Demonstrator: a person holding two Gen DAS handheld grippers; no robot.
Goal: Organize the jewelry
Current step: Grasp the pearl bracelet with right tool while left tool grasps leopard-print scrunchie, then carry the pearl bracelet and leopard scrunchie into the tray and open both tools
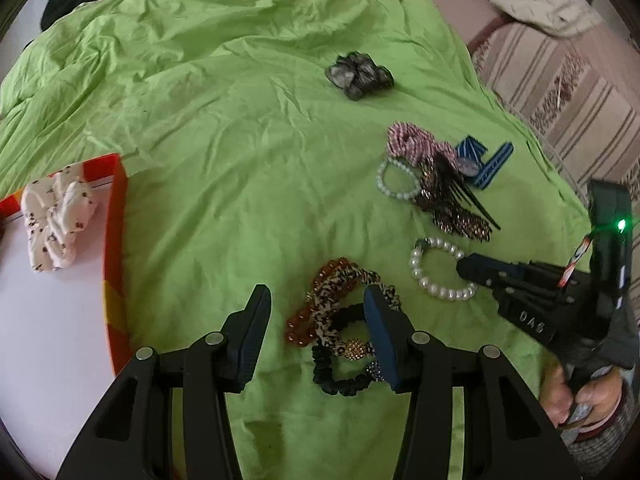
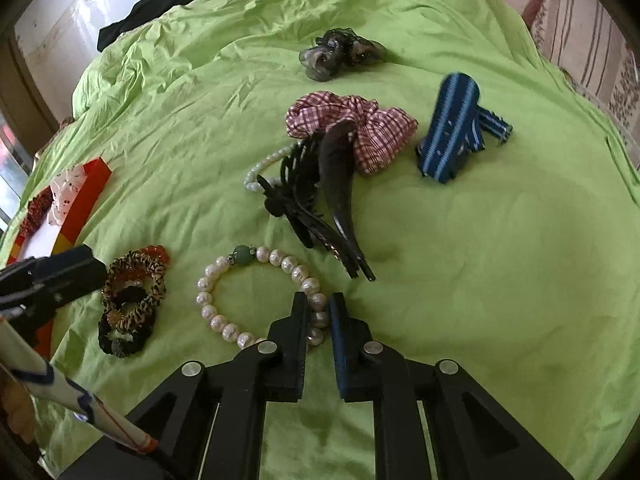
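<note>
The right claw (image 2: 318,316) pinches the near side of the pearl bracelet (image 2: 224,300), its two fingers drawn in on a bead or two of the strand, which lies flat on the green sheet (image 2: 480,260). The left claw (image 1: 316,320) stands spread and empty over the heap of scrunchies and beaded bands (image 1: 340,328) just beside the bracelet; one finger hides part of that heap, and I cannot tell whether it touches it.

The step in hand looks like picking the bracelet up to carry it to the red-edged box (image 1: 116,240) at the left, where a white printed scrunchie (image 1: 56,224) already lies. To do it well, the grip should sit squarely on the beads, not on their curved flanks, since round pearls can squirt out of a narrow pinch. Lift straight and slowly, so the loop hangs free without catching a fold of sheet. The black hair claw clip (image 2: 316,208) lies near the far side of the loop but apart from it, so a clean vertical lift should clear it. The left claw had better stay out of the path to the box.
</note>
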